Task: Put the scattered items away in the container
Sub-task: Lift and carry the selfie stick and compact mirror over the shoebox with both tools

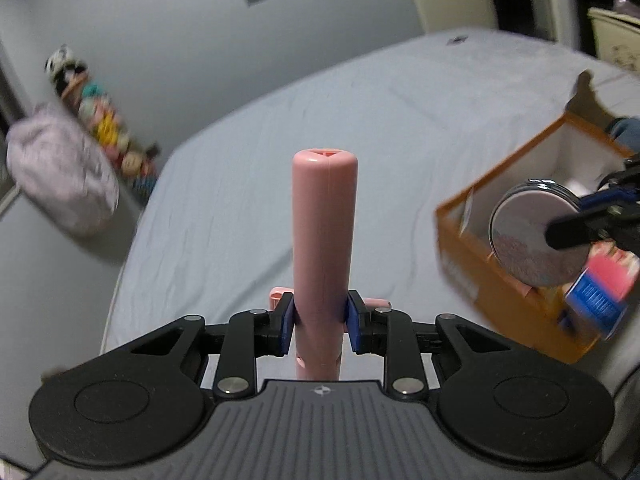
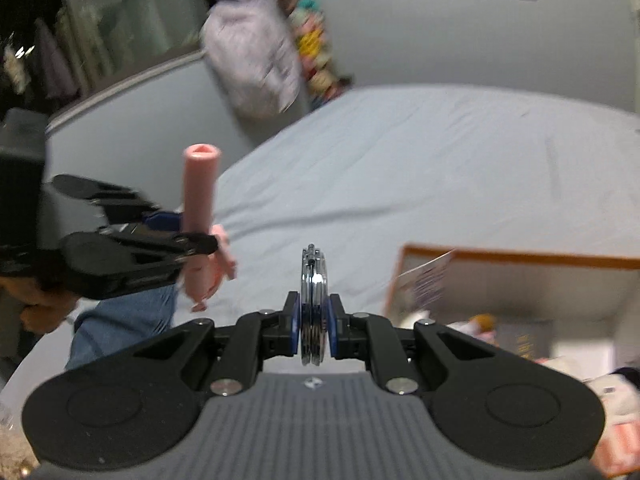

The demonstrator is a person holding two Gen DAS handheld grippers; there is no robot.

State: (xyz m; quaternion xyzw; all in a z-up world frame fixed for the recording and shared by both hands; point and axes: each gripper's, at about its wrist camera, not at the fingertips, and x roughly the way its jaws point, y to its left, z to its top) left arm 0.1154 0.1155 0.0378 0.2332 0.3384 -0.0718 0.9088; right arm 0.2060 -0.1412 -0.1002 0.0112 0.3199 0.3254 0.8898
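Observation:
My left gripper (image 1: 319,320) is shut on a pink plastic cylinder (image 1: 324,232), which stands upright between the blue pads above the bed. The same cylinder (image 2: 200,188) and the left gripper (image 2: 188,236) appear at the left of the right wrist view. My right gripper (image 2: 314,320) is shut on a round silver compact mirror (image 2: 314,280), held edge-on. In the left wrist view that mirror (image 1: 532,236) hangs over the orange cardboard box (image 1: 460,248), with the right gripper (image 1: 592,216) behind it. The box (image 2: 520,258) lies ahead to the right, with several items inside.
A pale blue bedsheet (image 1: 280,140) covers the bed. A lilac bag (image 1: 60,172) and a row of colourful plush toys (image 1: 104,120) stand against the grey wall at the bed's far left. A person's hand (image 2: 40,304) and blue denim (image 2: 120,320) show at the left.

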